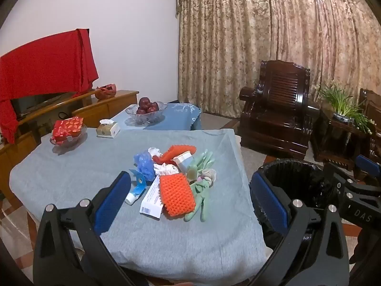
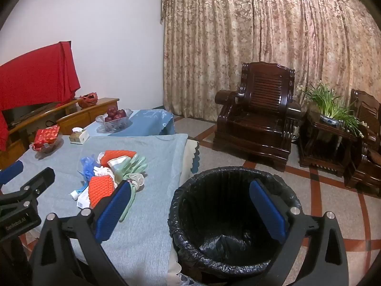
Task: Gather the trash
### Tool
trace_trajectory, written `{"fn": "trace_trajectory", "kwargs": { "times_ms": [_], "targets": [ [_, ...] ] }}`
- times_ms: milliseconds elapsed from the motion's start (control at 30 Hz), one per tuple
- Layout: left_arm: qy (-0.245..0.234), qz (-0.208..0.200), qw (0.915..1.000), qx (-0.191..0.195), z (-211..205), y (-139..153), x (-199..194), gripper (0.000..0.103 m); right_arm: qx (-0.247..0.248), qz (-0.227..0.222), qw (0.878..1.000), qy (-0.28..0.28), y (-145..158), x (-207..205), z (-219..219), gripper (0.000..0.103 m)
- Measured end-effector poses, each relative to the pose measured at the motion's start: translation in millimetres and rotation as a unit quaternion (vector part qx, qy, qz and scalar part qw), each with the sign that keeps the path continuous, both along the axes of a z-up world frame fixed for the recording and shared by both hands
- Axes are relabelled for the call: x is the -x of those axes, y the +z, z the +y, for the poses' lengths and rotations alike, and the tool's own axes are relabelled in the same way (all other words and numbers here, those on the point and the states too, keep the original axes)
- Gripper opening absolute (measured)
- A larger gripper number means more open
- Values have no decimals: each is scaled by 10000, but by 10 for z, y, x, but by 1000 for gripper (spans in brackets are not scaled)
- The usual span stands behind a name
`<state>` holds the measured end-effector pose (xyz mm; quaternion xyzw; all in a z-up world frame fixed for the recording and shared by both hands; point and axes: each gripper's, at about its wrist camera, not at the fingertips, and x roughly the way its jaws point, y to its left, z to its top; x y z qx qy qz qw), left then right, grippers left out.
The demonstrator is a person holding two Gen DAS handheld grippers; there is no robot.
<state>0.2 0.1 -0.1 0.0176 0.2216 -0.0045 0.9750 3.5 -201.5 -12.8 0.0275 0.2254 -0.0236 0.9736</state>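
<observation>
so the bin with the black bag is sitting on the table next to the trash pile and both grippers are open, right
Not quite. The bin stands on the floor beside the table, as the right wrist view shows. The trash pile is on the table, and the left hand-held gripper and right hand-held gripper are open.

Grey tablecloth (image 1: 71,174): matt woven cloth. Orange scrubber (image 1: 176,196): knobbly, rough. Bin liner (image 2: 228,217): glossy crinkled black plastic. Armchair (image 2: 259,112): polished dark wood. Fruit bowl (image 1: 145,115): clear cut glass. Curtain (image 1: 273,35): patterned fabric.

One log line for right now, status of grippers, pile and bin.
left gripper open, empty | right gripper open, empty | trash pile on table, untouched | bin beside table
</observation>
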Motion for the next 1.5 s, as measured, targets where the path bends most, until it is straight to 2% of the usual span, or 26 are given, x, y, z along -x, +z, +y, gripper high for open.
{"fn": "trace_trajectory", "kwargs": {
  "times_ms": [1500],
  "targets": [
    [-13,12,10000,19,0,3,10,98,-46,25,10000,3,-1,-5,-25,97]
  ]
}}
